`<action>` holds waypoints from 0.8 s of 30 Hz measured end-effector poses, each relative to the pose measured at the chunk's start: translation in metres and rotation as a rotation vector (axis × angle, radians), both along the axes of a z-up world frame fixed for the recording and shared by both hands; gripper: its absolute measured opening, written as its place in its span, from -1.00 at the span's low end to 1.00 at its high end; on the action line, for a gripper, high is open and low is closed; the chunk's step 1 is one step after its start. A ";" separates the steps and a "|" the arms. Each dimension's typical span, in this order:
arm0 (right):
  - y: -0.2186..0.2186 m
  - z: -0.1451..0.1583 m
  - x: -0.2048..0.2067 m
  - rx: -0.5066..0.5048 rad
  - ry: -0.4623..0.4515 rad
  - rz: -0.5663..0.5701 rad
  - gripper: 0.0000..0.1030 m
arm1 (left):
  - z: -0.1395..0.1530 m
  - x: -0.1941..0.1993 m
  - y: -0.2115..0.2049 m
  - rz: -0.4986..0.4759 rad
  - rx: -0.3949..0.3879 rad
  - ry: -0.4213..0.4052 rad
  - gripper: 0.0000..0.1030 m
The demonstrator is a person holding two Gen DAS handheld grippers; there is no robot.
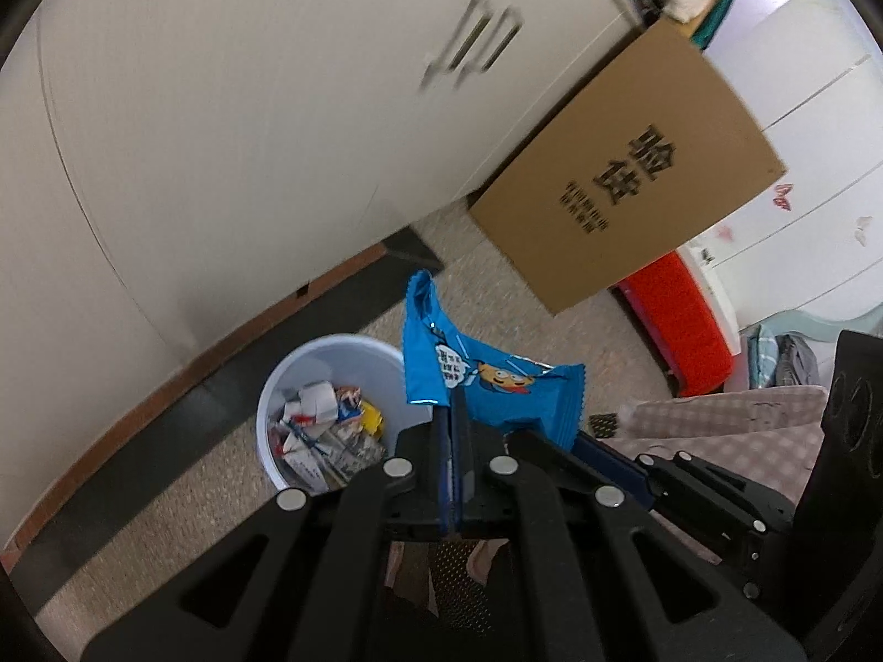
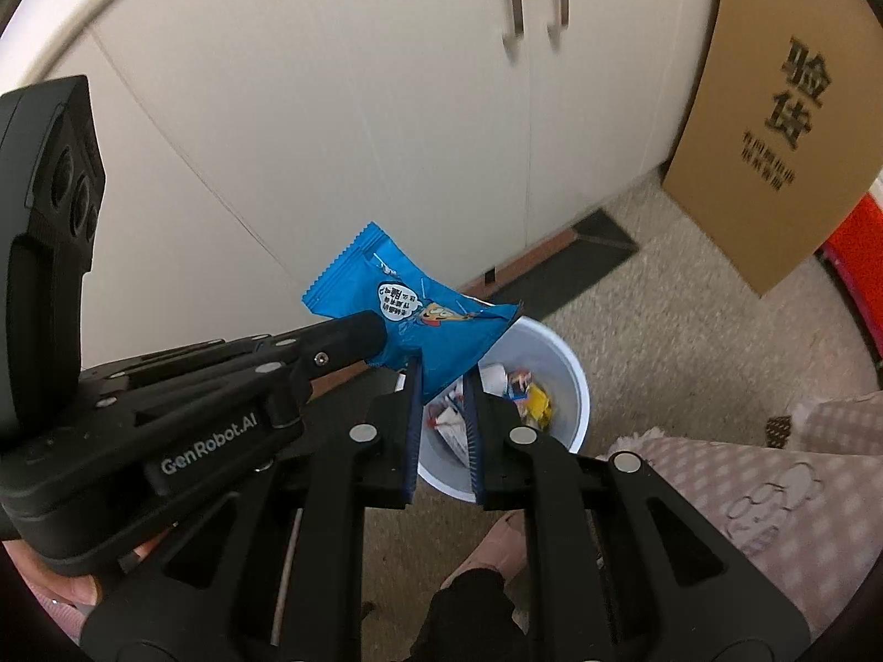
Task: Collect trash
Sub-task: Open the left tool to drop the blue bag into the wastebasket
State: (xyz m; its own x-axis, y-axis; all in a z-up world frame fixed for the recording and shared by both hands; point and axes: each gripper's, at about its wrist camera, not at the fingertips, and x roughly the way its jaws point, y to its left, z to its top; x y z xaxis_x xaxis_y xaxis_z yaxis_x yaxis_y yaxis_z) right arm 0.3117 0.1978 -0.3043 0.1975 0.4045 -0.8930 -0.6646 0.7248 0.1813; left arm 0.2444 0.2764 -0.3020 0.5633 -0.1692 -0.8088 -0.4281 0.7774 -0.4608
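Blue wrapper point(image 2: 419, 325) pinched between both hand-held grippers' tips, left point(image 1: 453, 414) and right point(image 2: 441, 380); bin point(image 2: 574, 386) below

Cream cabinet doors point(image 2: 386, 110) with metal handles point(image 2: 532, 5), speckled beige carpet point(image 2: 690, 342), cardboard box point(image 1: 634, 165) leaning at cabinet.

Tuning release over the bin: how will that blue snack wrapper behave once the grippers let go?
The blue snack wrapper looks thin and creased, so probably floppy and very light. Likely to flutter rather than drop straight into the white trash bin. Its glossy film may slip between the pads.
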 end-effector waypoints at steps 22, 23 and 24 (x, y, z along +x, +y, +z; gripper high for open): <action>-0.005 -0.051 0.022 -0.139 0.000 -0.061 0.00 | -0.111 0.032 0.017 0.029 -0.053 0.234 0.03; -0.007 -0.047 0.021 -0.138 -0.007 -0.067 0.00 | -0.105 0.029 0.017 0.037 -0.039 0.231 0.05; -0.009 -0.040 0.019 -0.133 -0.020 -0.076 0.00 | -0.099 0.027 0.017 0.040 -0.027 0.224 0.07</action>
